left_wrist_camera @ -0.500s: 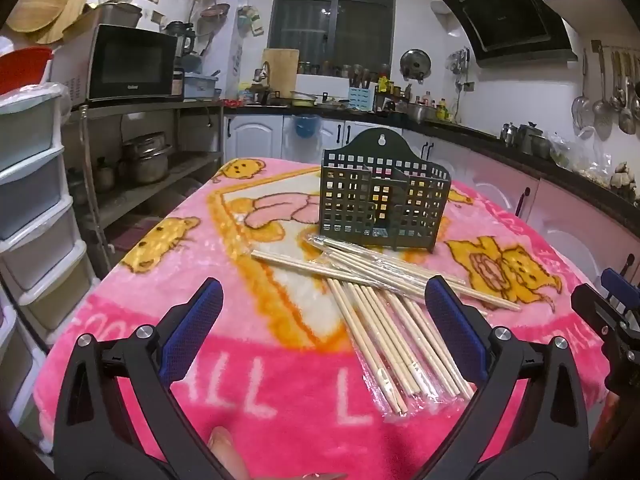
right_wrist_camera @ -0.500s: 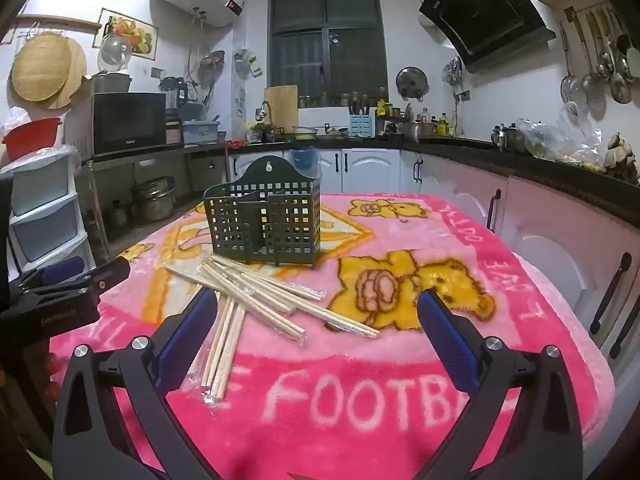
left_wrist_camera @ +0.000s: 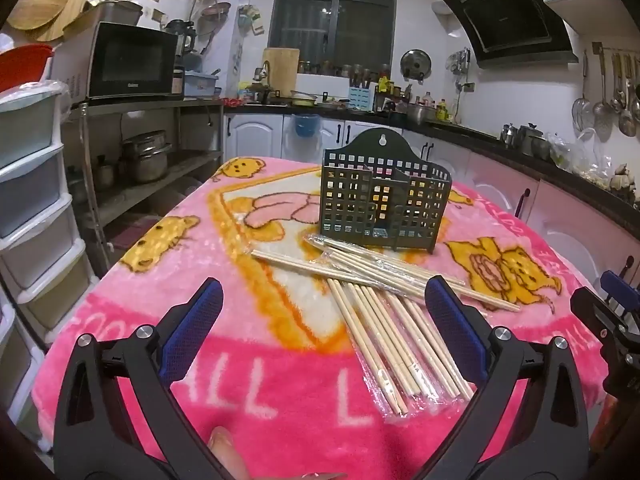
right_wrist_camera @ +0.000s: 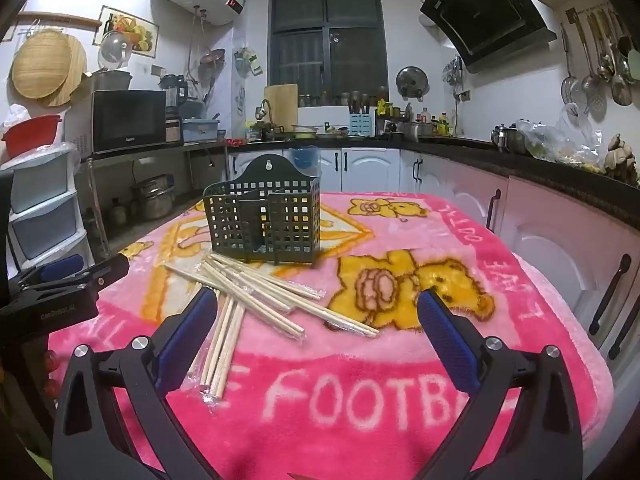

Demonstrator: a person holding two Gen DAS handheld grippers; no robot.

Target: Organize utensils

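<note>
Hovering over a desk draped in a pink cartoon blanket, left tool spread wide, blue pads apart, nothing between them and nothing touched. Same for the right tool: fully released, blue pads far apart, gripping nothing. Lying loose on the blanket, a heap of wooden chopsticks, many in clear plastic sleeves, some fanned toward the near edge, others crossing them at an angle. Seen from the right wrist view, the same chopsticks sprawled just ahead of the right tool's left pad, not touching it as far as can be told. Standing upright just behind the pile, a dark green slotted holder with a hanging hole at the top of its back plate, its compartments empty of chopsticks; the nearest chopstick tips close against its base. Visible at the far right edge of the left wrist view, part of the right tool's black frame; likewise the left tool's frame at the left edge of the right wrist view. Showing at the bottom of the left wrist view, a fingertip.
</note>
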